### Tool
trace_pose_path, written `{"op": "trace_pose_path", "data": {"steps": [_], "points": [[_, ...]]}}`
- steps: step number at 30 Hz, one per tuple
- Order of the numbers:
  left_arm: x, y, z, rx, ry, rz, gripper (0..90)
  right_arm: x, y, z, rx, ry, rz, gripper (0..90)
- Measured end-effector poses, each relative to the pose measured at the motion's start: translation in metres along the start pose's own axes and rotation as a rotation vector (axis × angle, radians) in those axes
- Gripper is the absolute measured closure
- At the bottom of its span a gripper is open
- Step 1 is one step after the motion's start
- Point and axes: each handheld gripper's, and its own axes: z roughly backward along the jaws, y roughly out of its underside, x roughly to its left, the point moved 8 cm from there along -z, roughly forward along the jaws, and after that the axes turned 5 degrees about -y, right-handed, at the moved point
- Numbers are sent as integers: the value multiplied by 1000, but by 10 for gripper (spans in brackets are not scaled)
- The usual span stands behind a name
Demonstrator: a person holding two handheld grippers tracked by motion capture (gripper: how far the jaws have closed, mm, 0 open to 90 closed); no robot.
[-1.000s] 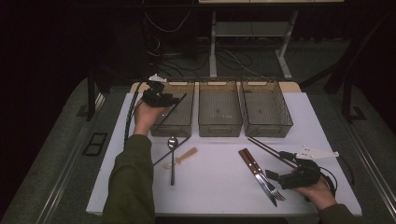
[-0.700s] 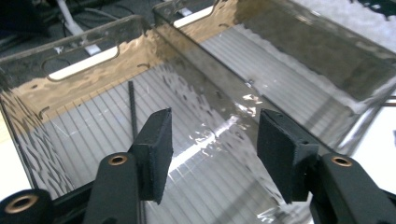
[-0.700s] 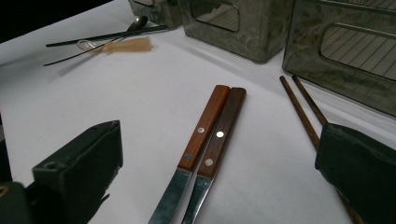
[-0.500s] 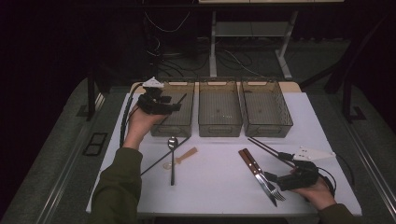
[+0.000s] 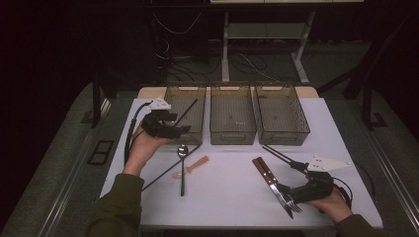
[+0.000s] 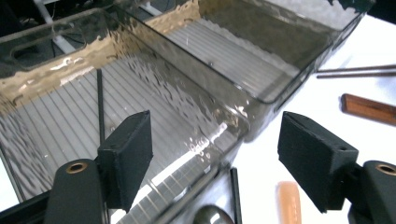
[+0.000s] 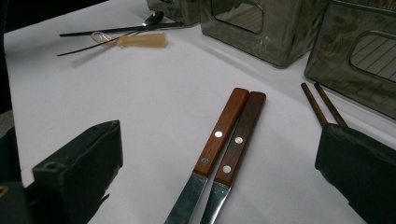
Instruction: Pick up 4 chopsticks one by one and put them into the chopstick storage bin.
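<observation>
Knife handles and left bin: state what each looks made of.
Knife handles: probably wood, reddish-brown and smooth, each fixed by two pale metal rivets; the blades look like shiny steel. Left bin: likely smoky clear plastic, since its ribbed floor and a thin black stick show through the glossy wall.

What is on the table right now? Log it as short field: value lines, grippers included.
left gripper: open, jaws just been opening, nothing between them, at the left bin's near edge
left bin: holds one dark chopstick
right gripper: open, over the wooden-handled cutlery
wooden-handled cutlery: two pieces side by side, handles touching
spoon: flat on the white table, beside a tan-handled utensil
</observation>
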Motion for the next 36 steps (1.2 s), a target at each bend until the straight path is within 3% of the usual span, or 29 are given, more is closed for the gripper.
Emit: {"op": "trace_pose_path", "data": {"steps": [12, 28, 34, 36], "points": [[-12, 31, 8, -6, 18, 8, 193, -2, 2, -4, 17, 33, -1, 9], [-24, 74, 24, -7, 20, -10, 185, 1, 3, -5, 30, 17, -15, 10], [-29, 87, 28, 3, 9, -39, 254, 2, 5, -5, 40, 15, -20, 10], [-29, 91, 28, 6, 19, -29, 309, 3, 5, -5, 41, 13, -20, 10]]}}
